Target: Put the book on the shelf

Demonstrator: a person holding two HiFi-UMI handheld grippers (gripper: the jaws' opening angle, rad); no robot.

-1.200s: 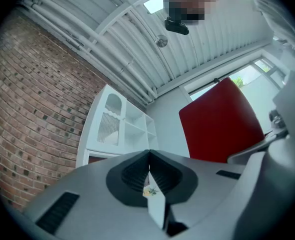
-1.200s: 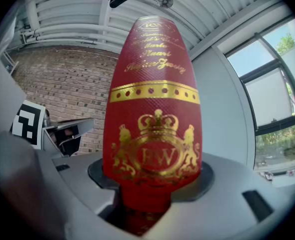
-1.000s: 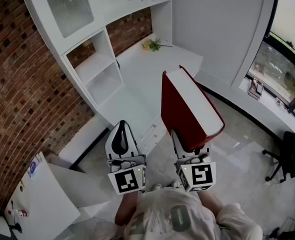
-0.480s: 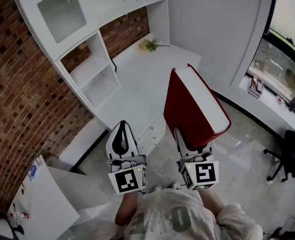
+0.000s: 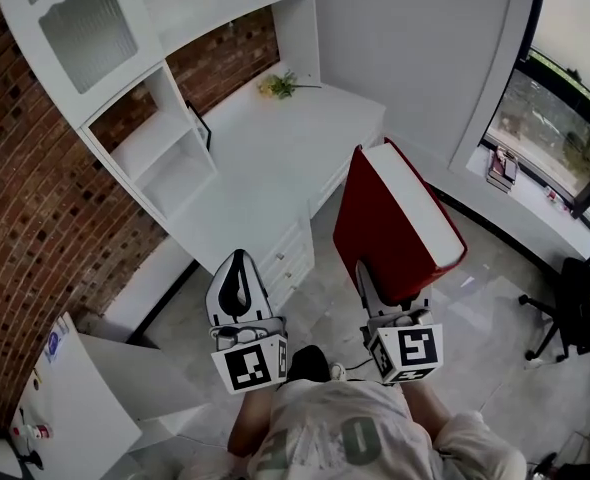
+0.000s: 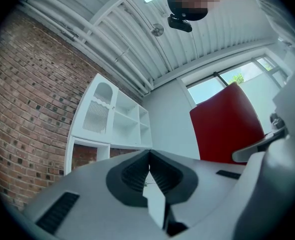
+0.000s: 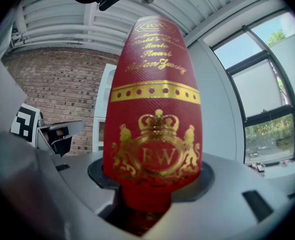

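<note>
The right gripper [image 5: 373,286] is clamped on the lower end of a thick red hardcover book [image 5: 387,223]. Its jaws stand wide, one against each cover. In the right gripper view the spine faces the camera, with a gold crest of a crown, two lions and the letters RW, and lines of gold script above it. In the head view the book sits at 3 o'clock from the middle. It stands on end and leans away from the person, with its white page edges turned up toward 2 o'clock. It hangs above the pale floor, just beside the drawer end of the long white bench [image 5: 275,158]. It is well apart from the white shelf unit [image 5: 155,140], which stands at 10 o'clock against the red brick wall [image 5: 35,228].

The left gripper [image 5: 237,264] is at 7 o'clock. Its jaws are closed tip to tip with nothing between them, and they point toward the bench drawers.

A small yellow-green plant sprig [image 5: 278,85] lies at 12 o'clock, on the far end of the bench. A dark-framed window [image 5: 560,118] fills 2 o'clock, and a black office chair [image 5: 582,308] stands at 4 o'clock. The person's pale printed shirt [image 5: 340,433] shows at 6 o'clock.
</note>
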